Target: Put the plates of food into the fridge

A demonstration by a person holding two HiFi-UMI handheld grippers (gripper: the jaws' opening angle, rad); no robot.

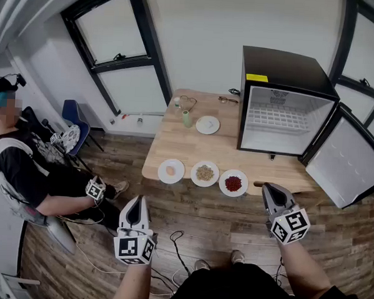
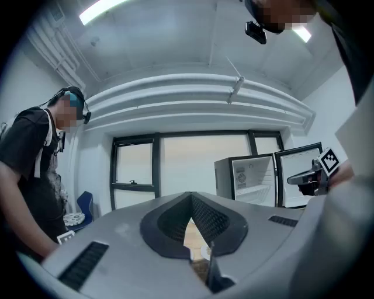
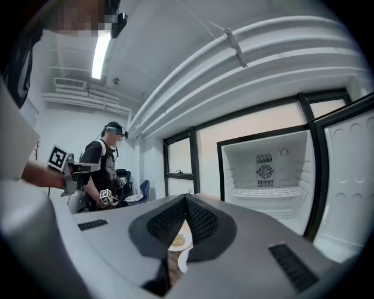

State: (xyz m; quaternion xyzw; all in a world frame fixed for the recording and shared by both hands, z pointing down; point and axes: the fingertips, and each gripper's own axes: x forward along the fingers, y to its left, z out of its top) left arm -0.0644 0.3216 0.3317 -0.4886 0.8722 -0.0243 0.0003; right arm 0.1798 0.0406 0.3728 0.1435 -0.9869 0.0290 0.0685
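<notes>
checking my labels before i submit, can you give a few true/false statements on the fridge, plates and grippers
1. The fridge door stands open. True.
2. One plate already sits inside the fridge. False: its shelf is bare, and the plates are on the table.
3. The plate of red food is the rightmost of three along the table's front edge. True.
4. The right gripper holds a plate. False: its jaws are shut on nothing.
5. The left gripper is shut and empty. True.

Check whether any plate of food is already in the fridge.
No: the fridge stands open and bare, and the plates of food sit on the table.
</notes>
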